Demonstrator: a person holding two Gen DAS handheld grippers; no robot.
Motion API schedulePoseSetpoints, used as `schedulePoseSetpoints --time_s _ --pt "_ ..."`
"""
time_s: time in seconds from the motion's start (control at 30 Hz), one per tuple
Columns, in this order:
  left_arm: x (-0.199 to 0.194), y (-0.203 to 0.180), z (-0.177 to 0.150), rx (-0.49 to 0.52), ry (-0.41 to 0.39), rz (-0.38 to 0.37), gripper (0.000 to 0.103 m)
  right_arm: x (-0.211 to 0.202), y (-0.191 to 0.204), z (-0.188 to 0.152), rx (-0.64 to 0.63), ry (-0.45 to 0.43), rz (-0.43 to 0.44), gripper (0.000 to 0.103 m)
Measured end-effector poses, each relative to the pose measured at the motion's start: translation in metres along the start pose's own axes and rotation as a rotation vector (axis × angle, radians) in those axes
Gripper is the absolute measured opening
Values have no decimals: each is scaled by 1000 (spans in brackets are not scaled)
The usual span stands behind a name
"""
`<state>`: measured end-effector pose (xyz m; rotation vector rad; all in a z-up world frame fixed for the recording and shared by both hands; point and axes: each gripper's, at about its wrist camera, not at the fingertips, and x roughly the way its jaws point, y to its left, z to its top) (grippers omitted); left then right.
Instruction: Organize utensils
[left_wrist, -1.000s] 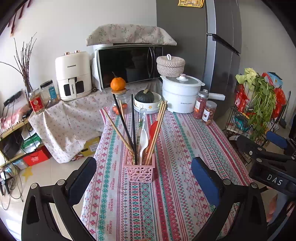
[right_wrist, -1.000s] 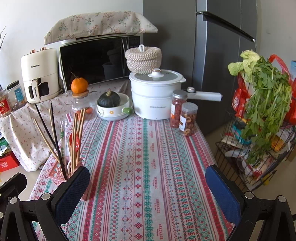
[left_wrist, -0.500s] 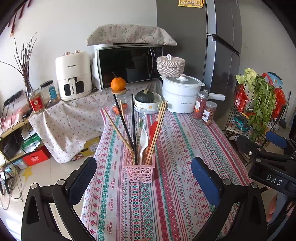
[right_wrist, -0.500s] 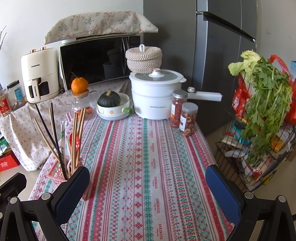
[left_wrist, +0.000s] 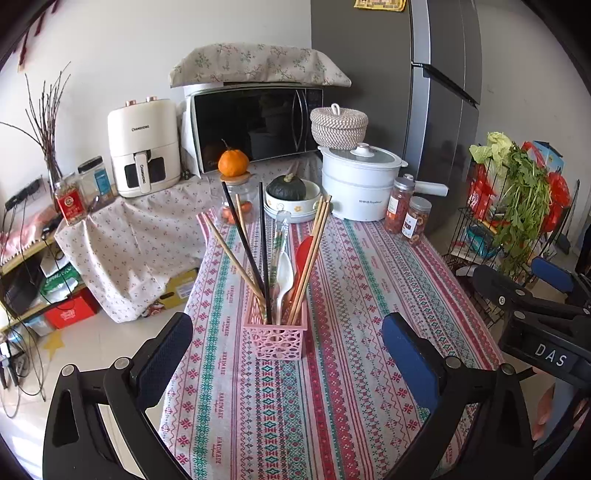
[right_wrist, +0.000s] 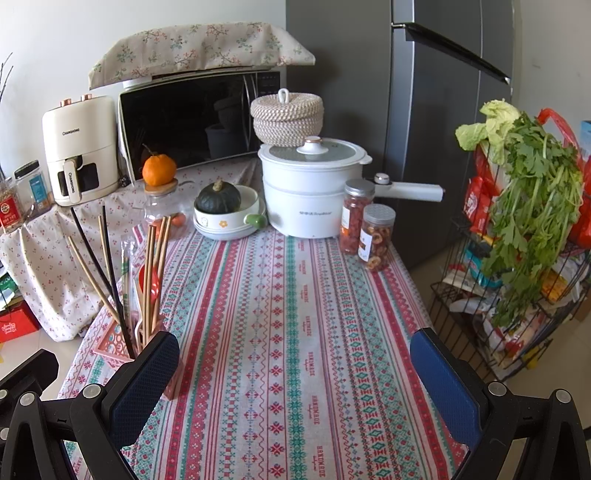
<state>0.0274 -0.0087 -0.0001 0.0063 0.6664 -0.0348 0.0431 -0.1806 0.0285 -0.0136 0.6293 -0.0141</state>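
Jaws: both my pairs are gaping wide, holding nothing.
Chopsticks (left_wrist: 309, 258): looking light, stiff, slippery; I'm favouring the upper shafts.
Basket (left_wrist: 275, 338): looking light, tippable.

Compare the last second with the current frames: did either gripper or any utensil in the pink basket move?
Nothing visibly changed. The left gripper and right gripper stay open and empty, and the pink lattice plastic basket with its chopsticks and spoons sits where it was on the striped patterned tablecloth.
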Motion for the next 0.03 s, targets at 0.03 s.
schedulePoseSetpoints --time_s 0.03 --pt "1 0 0 2 4 -5 103 1 -1 0 1 2 4 103"
